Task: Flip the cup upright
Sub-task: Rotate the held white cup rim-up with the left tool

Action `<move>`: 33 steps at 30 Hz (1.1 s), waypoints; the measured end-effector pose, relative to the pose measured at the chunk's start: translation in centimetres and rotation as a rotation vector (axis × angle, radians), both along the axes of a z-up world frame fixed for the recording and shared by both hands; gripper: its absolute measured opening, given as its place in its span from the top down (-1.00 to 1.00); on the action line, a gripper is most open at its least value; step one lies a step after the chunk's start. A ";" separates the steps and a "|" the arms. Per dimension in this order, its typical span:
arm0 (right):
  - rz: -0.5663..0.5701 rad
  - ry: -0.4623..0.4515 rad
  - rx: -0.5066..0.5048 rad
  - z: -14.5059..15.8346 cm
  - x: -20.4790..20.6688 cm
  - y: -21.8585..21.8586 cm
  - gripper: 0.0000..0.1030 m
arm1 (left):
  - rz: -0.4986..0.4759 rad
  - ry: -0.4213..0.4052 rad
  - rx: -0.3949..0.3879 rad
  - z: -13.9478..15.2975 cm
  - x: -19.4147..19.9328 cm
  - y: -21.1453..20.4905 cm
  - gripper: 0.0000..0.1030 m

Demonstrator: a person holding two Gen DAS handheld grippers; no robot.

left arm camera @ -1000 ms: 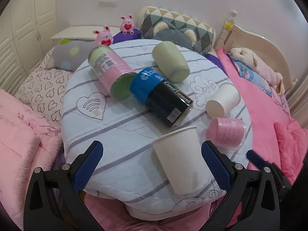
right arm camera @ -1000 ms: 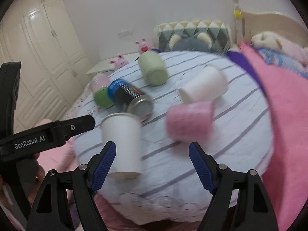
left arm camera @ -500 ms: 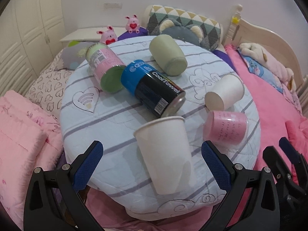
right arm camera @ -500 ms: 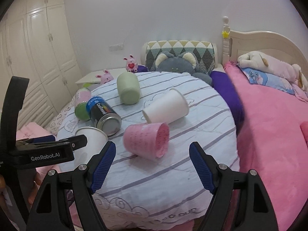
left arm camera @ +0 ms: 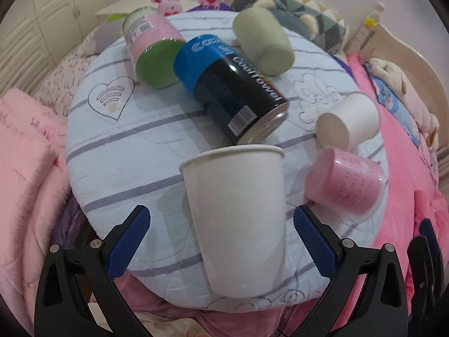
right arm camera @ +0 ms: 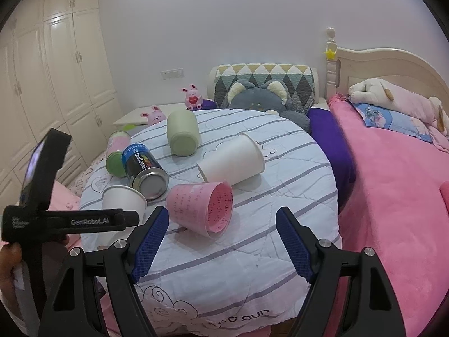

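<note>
**Assessing pink cup for righting: light, thin-walled, easily crushed**

Finding the pink cup (right arm camera: pixel 200 207) on its side on the quilted surface (right arm camera: pixel 252 266), mouth turned toward the right gripper (right arm camera: pixel 222 212) and just ahead of its jaws. Noting those jaws wide open, holding nothing. Noting the left gripper (left arm camera: pixel 220 210) likewise wide open, jaws flanking a white paper cup (left arm camera: pixel 235 210) without touching it. Appears to stand mouth up, with only a sliver of rim on show from that side.

Judging the pink cup light, thin-walled and slightly translucent, probably flexible plastic. Likely to roll on the soft quilt and to buckle under a hard squeeze. Recommending a gentle hold across the wall at mid-body or toward the stiffer base, then a tilt onto that base. Expecting poor footing on padded cloth, with risk of toppling.

Recording neighbours, all lying down: second white cup (right arm camera: pixel 233 160) just behind, green cup (right arm camera: pixel 182 133), blue-and-black can (right arm camera: pixel 144 168), pink-and-green canister (right arm camera: pixel 118 151).

Unable to confirm contact between pink cup and second white cup. Unable to read the print on the pink wall. Finding the near white cup's base hidden behind the left gripper in the right view.
</note>
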State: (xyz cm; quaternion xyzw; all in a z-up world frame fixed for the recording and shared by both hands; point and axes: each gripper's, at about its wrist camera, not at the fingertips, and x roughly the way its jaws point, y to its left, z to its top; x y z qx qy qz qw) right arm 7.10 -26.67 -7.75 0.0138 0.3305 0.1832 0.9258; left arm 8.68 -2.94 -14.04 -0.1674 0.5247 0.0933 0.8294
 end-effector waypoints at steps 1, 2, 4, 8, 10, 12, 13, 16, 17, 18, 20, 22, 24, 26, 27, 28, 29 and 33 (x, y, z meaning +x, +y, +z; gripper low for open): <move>0.002 0.002 0.000 -0.1 0.1 0.0 -0.55 | 0.007 -0.001 0.004 -0.1 0.2 0.0 -1.00; 0.008 0.005 0.000 -0.2 0.2 -0.1 -0.55 | 0.011 0.005 0.009 -0.2 0.5 0.0 -1.00; 0.011 0.009 -0.001 -0.4 0.3 -0.1 -0.55 | 0.007 0.015 0.000 -0.5 1.0 0.0 -1.00; 0.012 0.017 0.005 -0.7 0.8 -0.3 -0.55 | -0.007 0.031 -0.028 -1.0 1.9 -0.1 -0.96; 0.012 0.021 0.004 -0.8 1.0 -0.3 -0.55 | -0.014 0.032 -0.019 -1.1 2.1 -0.1 -0.71; 0.010 0.024 0.003 -0.9 1.1 -0.3 -0.55 | -0.030 0.040 -0.015 -1.2 2.3 -0.2 -0.53; 0.011 0.025 0.003 -0.9 1.1 -0.3 -0.55 | -0.037 0.039 -0.012 -1.3 2.4 -0.1 -0.52; 0.016 0.031 0.001 -1.1 1.2 -0.1 -0.55 | -0.053 0.008 0.000 -0.9 2.2 -0.1 -0.39; 0.018 0.032 -0.001 -1.1 1.2 0.0 -0.55 | -0.060 -0.014 0.015 -0.6 2.1 -0.1 -0.39; 0.021 0.034 -0.003 -1.2 1.1 0.1 -0.55 | -0.065 -0.028 0.034 -0.4 1.9 -0.1 -0.39; 0.029 0.038 -0.004 -1.3 1.0 0.3 -0.55 | -0.073 -0.065 0.062 0.1 1.7 -0.1 -0.38; 0.034 0.041 -0.006 -1.4 1.0 0.5 -0.55 | -0.088 -0.093 0.057 0.3 1.4 -0.1 -0.38; 0.045 0.044 -0.007 -1.5 0.9 0.9 -0.55 | -0.116 -0.151 0.082 0.9 0.9 -0.3 -0.38; 0.052 0.049 -0.009 -1.6 0.9 1.2 -0.55 | -0.133 -0.217 0.111 1.6 0.3 -0.6 -0.38; 0.059 0.050 -0.010 -1.7 0.9 1.4 -0.55 | -0.144 -0.247 0.121 1.9 0.2 -0.8 -0.38; 0.063 0.051 -0.010 -1.8 0.8 1.6 -0.55 | -0.155 -0.274 0.132 2.1 0.1 -1.1 -0.38; 0.066 0.053 -0.011 -1.9 0.8 1.8 -0.55 | -0.162 -0.295 0.146 2.1 0.3 -1.5 -0.37; 0.072 0.073 -0.022 -2.6 0.8 2.5 -0.55 | -0.202 -0.321 0.139 1.9 1.0 -2.0 -0.34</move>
